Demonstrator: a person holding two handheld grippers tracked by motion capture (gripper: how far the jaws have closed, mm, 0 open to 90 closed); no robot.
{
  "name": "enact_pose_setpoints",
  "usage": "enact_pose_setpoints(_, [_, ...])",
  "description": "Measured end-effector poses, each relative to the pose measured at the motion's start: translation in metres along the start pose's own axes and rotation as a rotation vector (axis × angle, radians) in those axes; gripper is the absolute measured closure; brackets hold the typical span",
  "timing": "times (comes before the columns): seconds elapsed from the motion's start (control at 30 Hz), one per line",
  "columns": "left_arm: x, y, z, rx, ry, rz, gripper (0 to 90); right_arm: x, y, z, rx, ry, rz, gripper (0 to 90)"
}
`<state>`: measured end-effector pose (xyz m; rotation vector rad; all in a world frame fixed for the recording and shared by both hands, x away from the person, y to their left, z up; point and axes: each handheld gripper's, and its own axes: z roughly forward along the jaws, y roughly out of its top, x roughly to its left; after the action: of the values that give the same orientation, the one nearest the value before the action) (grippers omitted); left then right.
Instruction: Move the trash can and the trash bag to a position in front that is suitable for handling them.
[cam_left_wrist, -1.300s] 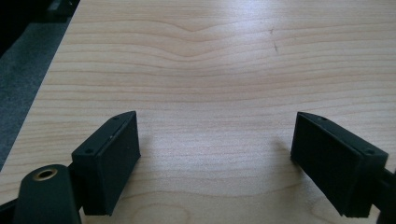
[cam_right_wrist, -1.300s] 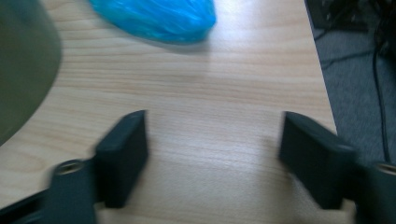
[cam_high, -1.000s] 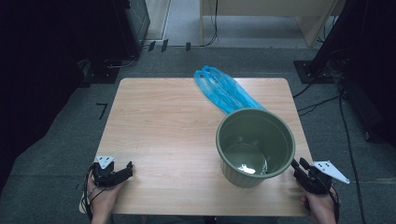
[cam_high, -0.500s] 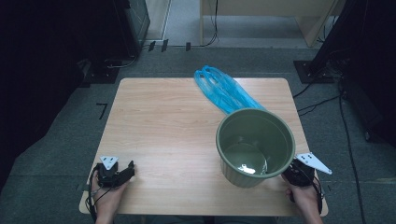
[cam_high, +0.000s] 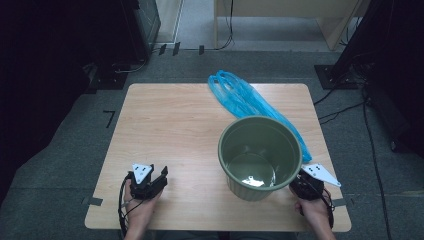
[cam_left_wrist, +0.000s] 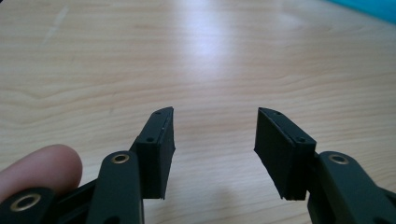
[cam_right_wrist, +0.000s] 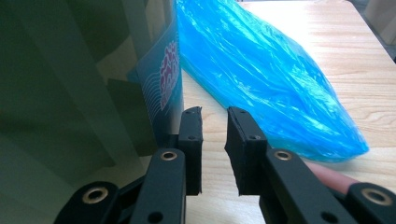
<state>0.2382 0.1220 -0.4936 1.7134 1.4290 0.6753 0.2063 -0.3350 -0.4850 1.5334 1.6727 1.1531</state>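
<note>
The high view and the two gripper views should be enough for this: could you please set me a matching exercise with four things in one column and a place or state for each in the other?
Things:
1. green bucket
2. blue plastic bag
3. left gripper
4. right gripper

Places or states:
A. jaws wide apart over bare wood near the table's front left
B. lies flat, running from the far middle of the table down behind the bucket
C. stands upright on the right half of the table, nothing inside
D. jaws a narrow gap apart, close beside the bucket's wall

Pairs: 1-C, 2-B, 3-A, 4-D
</note>
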Motion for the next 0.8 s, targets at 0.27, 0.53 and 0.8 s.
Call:
enact_pose_setpoints(0.27, [-0.017, 0.008, -0.002, -0.032, -0.054, -0.025, 50.5, 0.019, 0.002, 0.006, -0.001, 0.011, -0.014, 77.7])
enact_pose_setpoints(0.53, [-0.037, 0.017, 0.006, -0.060, -0.069, -0.003, 53.4, 0.040, 0.004, 0.018, 0.003, 0.056, -0.019, 77.4])
enact_pose_setpoints(0.8, [-0.057, 0.021, 0.009, -0.064, -0.125, 0.013, 58.9, 0.062, 0.007, 0.027, 0.002, 0.094, -0.038, 75.8])
